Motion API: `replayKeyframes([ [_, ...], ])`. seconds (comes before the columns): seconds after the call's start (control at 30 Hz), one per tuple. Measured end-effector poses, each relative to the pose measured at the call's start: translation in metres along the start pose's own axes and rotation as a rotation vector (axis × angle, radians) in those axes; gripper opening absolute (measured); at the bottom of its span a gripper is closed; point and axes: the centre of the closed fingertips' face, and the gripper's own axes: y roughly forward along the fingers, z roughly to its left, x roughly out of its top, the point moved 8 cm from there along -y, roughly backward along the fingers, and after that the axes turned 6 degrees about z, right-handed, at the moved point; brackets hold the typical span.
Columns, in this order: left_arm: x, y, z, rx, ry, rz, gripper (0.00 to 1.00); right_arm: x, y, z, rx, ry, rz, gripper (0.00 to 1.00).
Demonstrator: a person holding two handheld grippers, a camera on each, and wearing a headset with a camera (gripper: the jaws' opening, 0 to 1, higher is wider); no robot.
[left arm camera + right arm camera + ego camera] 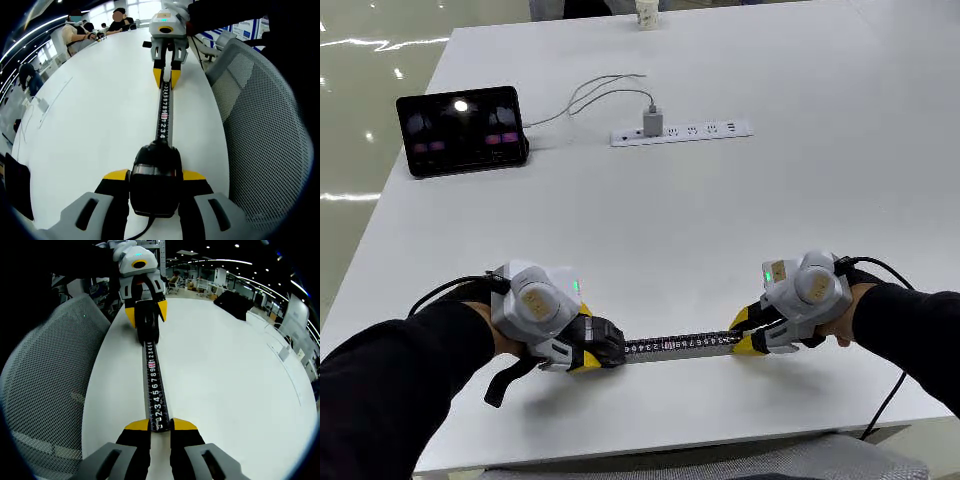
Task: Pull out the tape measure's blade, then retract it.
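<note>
"Near the front edge of the tabletop [720, 220], head view first: what do you have?"

"I see the tape measure [604, 340] there, gripped across its black body by my left gripper [588, 338]. I can't tell whether it rests on the white surface. Its blade [680, 344] runs out level to my right gripper [741, 333], which pinches the far end. Farther back lie a power strip [682, 131] and a dark tablet [462, 130]."

"And the left gripper view?"

"My jaws are parted to the width of the tape measure [156, 187] and clamped on its sides. The blade [164, 112] stretches away, numbers up, to the right gripper [166, 79]."

"Right gripper view?"

"My jaws are nearly closed, nipping the end of the blade [152, 385] between their yellow tips. At the other end the left gripper [146, 315] holds the body. A mesh chair [45, 385] sits beside the tabletop edge."
</note>
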Motion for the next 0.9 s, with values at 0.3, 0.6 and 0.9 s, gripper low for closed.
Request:
replayKeyframes([
  [0.3,0.0,0.0,-0.001,0.001,0.001,0.0,0.32,-0.008,-0.006,0.0,-0.005,0.002,0.009,0.11],
  [0.6,0.0,0.0,-0.001,0.004,0.003,0.006,0.32,-0.012,-0.01,0.0,-0.005,-0.002,0.023,0.11],
  [0.9,0.001,0.0,-0.001,0.004,0.003,0.006,0.32,-0.019,-0.02,0.0,-0.012,0.01,0.022,0.11],
])
